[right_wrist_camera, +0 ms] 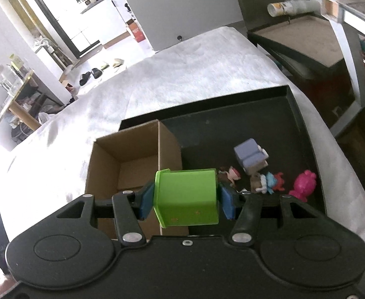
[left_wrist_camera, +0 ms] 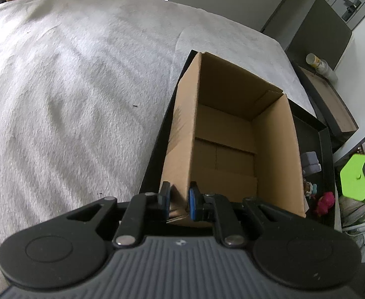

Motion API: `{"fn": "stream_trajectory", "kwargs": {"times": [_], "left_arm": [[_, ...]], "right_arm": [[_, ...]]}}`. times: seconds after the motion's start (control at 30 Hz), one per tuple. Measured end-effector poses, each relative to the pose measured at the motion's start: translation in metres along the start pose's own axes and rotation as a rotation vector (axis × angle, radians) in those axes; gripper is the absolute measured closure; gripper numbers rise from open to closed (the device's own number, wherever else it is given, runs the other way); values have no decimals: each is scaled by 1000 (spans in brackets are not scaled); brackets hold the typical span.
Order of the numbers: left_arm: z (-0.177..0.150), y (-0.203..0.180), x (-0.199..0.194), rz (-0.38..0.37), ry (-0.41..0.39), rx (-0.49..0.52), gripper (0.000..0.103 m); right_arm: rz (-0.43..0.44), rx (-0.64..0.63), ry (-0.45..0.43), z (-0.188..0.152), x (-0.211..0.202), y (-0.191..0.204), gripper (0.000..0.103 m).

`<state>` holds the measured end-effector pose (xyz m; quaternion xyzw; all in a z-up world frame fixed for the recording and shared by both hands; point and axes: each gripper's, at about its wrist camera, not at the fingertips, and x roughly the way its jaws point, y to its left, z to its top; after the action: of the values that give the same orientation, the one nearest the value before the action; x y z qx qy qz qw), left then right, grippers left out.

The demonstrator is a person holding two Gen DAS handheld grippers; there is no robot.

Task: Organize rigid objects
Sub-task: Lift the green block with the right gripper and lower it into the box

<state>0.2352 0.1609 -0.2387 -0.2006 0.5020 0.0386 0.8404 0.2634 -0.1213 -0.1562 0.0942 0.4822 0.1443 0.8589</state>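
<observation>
1. Right wrist view: the right gripper grips a bright green block, a smooth hard piece with flat faces and a thin lip along its left edge; one blue pad presses each side.
2. The block hangs clear above the near edge of the black tray; just behind and to the left of the jaws stands the open cardboard box.
3. Beyond the right finger lie a lavender block toy, several small figures and a pink figure, all on the tray floor.
4. This gripper tilts steeply downward.
5. Left wrist view: the left gripper is clenched on the near corner wall of the cardboard box, the blue pads pinching the brown board between them.
6. It too points steeply down, the box's bare, creased floor ahead of the jaws.
7. The tray sits on a pale, fuzzy bedcover; the green block shows blurred at far right.
</observation>
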Motion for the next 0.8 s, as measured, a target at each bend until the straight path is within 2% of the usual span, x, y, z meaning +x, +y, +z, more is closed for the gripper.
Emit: {"fn": "stream_trajectory", "kwargs": {"times": [0.4,0.8], "left_arm": [[1,1,0,-3,13,-22,89],[7,5,6,-30,19,-23,89]], "right_arm": [[66,-49,-1,14,16,35,51],[122,-82,55,20,64,67,51]]}}
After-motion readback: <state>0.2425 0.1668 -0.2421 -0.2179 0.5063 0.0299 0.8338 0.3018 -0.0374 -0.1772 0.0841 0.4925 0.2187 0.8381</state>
